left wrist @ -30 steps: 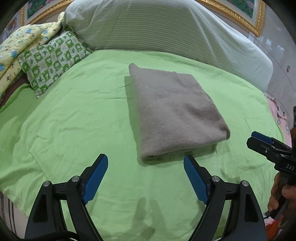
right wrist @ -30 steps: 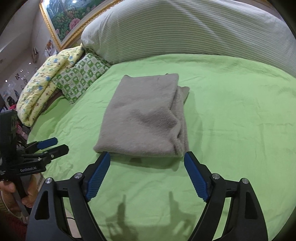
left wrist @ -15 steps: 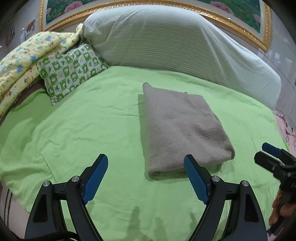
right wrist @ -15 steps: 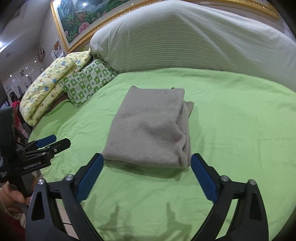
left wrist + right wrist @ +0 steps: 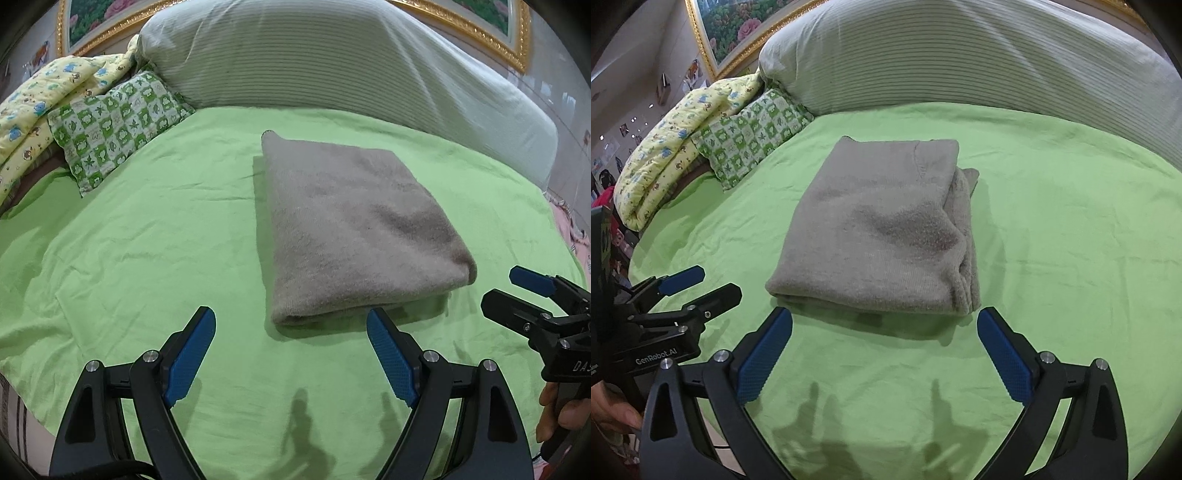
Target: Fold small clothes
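A grey fleecy garment (image 5: 354,229) lies folded into a thick rectangle on the green bed sheet (image 5: 147,236); it also shows in the right wrist view (image 5: 886,229) with its stacked layer edges on the right side. My left gripper (image 5: 291,328) is open and empty, hovering just short of the garment's near edge. My right gripper (image 5: 884,328) is open and empty, also just short of the near edge. Each gripper shows in the other's view: the right one (image 5: 517,291) at the far right, the left one (image 5: 701,284) at the far left.
A large striped pillow (image 5: 332,62) lies along the back of the bed. A green checked cushion (image 5: 114,125) and a yellow patterned quilt (image 5: 37,96) sit at the back left. A gold picture frame (image 5: 713,55) hangs behind. The bed's edge runs at the left (image 5: 14,387).
Both grippers have drawn back and risen a little from the folded garment, so it looks smaller and farther away. The garment has not moved. Both stay open.
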`<action>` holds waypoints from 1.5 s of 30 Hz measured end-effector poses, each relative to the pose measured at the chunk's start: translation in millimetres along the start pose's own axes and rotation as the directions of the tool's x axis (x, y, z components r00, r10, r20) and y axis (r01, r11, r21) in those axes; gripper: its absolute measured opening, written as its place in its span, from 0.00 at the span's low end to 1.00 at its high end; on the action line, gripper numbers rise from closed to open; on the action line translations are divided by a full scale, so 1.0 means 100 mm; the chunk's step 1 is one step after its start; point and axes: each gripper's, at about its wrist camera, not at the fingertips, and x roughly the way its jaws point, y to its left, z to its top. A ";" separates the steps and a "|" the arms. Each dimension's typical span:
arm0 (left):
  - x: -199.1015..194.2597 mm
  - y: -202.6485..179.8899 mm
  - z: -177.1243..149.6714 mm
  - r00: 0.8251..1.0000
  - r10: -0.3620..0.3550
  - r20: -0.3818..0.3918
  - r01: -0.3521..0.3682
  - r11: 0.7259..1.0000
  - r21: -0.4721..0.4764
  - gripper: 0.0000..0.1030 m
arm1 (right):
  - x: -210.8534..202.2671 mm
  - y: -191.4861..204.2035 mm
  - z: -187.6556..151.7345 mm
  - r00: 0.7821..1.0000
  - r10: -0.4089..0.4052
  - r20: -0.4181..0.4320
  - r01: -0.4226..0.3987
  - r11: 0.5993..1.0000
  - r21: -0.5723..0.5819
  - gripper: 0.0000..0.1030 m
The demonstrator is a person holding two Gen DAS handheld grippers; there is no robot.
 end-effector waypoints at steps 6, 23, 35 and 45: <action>0.08 0.07 -0.01 1.000 0.015 -0.013 -0.015 1.000 -0.014 0.82 | 0.06 -0.04 -0.03 1.000 -0.011 0.004 0.011 1.000 -0.003 0.97; 0.12 0.08 0.06 1.000 0.007 -0.004 -0.007 1.000 -0.004 0.82 | 0.17 -0.09 0.00 1.000 -0.011 0.021 0.011 1.000 0.011 0.97; 0.11 0.01 0.08 1.000 0.018 0.004 -0.018 1.000 0.008 0.82 | 0.17 -0.08 -0.01 1.000 -0.002 0.027 0.002 1.000 0.008 0.97; 0.12 0.03 0.10 1.000 0.017 0.006 -0.017 1.000 0.020 0.82 | 0.17 -0.08 0.05 0.999 0.005 0.034 -0.005 1.000 0.004 0.97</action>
